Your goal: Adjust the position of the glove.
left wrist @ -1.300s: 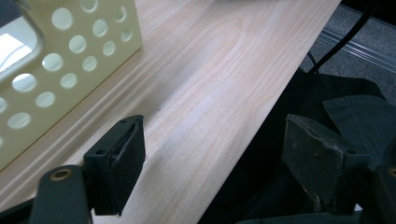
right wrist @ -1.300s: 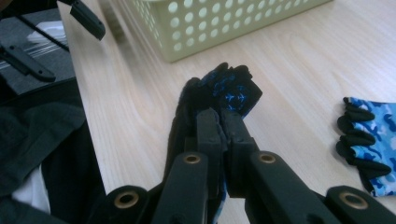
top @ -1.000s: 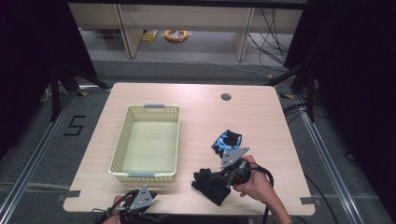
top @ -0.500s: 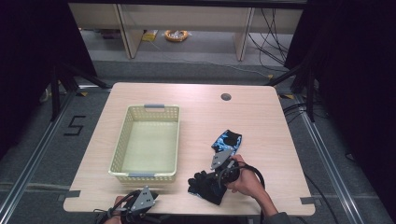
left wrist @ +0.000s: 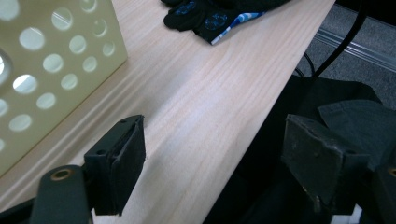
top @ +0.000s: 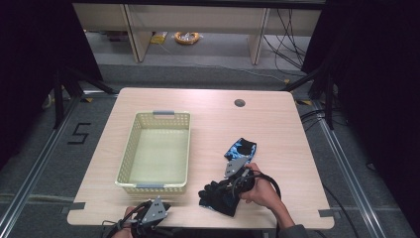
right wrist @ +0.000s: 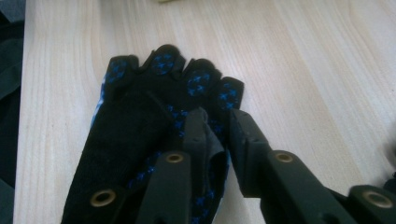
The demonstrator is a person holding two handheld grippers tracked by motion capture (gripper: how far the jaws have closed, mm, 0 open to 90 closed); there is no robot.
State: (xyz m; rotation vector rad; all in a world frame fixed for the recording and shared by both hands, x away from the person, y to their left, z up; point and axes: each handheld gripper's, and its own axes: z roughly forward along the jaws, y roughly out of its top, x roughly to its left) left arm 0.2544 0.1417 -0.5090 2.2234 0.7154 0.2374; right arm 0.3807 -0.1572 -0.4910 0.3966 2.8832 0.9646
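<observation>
A: How was the step best done, starting nearest the person?

B: The left hand-held gripper (left wrist: 212,179) was parked at the near edge of the worktop (top: 277,124), jaws wide open and nothing between them. The right hand-held gripper (right wrist: 219,135) was set low over the black glove (right wrist: 154,140), which lay flat near the front edge; its jaws had just been opening, and a fold of glove fabric was draped on the left pad, not clamped. A firmer bite on the cuff was judged to be needed before a lift toward the basket (top: 156,151).

A: What was hard to make out?

B: The glove's cuff was covered by the jaws. The blue patterned glove (top: 240,148) farther off was partly hidden behind the gripper's plate.
</observation>
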